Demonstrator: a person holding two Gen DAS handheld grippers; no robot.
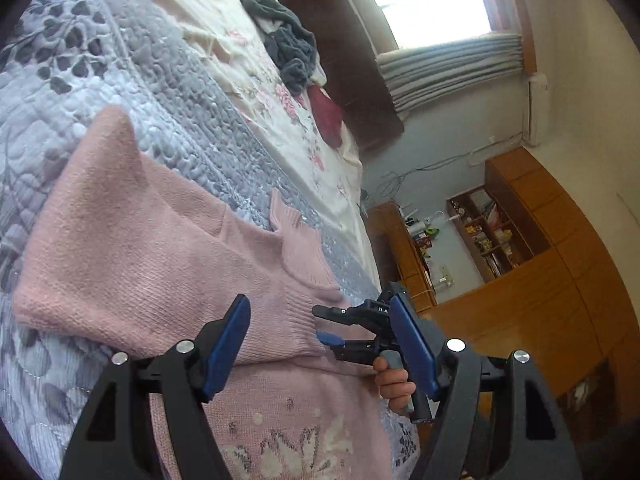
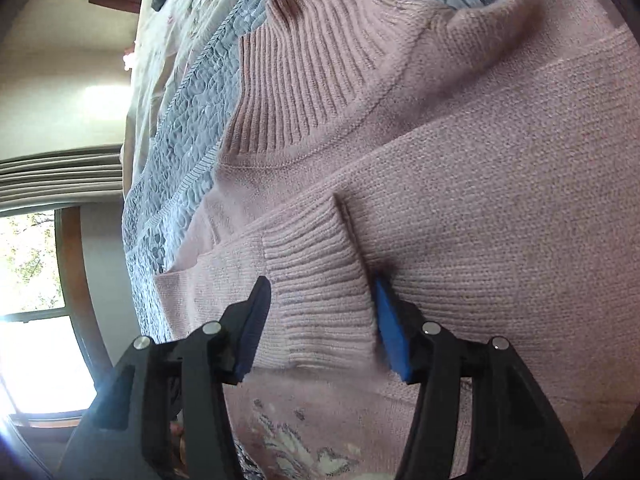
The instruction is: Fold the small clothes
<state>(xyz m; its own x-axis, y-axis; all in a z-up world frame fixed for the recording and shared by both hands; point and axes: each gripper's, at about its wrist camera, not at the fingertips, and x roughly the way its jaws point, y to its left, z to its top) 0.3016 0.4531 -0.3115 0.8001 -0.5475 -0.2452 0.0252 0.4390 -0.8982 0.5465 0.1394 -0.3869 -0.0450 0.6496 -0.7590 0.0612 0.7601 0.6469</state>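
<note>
Left wrist view: left gripper (image 1: 320,344) jaws spread wide, nothing between them, hovering over the pink sweater (image 1: 132,248). Sweater lies on the bed (image 1: 168,92), on a grey-lilac quilted bedspread with leaf print. One sleeve is folded across the body, its ribbed cuff (image 1: 288,324) near the middle of the frame. White floral knit pattern low on the sweater front. The right gripper (image 1: 340,330) shows here too, held by a hand (image 1: 394,386), its blue-tipped jaws at the cuff edge; whether it pinches fabric can't be told from this view. Further up the bed: a dark grey garment pile (image 1: 288,40) and a dark red cloth (image 1: 326,116) on a floral sheet. Wooden cabinets (image 1: 532,264) and a window behind.

Right wrist view: right gripper (image 2: 320,320) jaws apart and straddling the ribbed cuff (image 2: 316,280), one blue pad on each side, not squeezed shut. Ribbed collar (image 2: 304,80) lies above, touching the bedspread. Sweater fills most of the frame.
</note>
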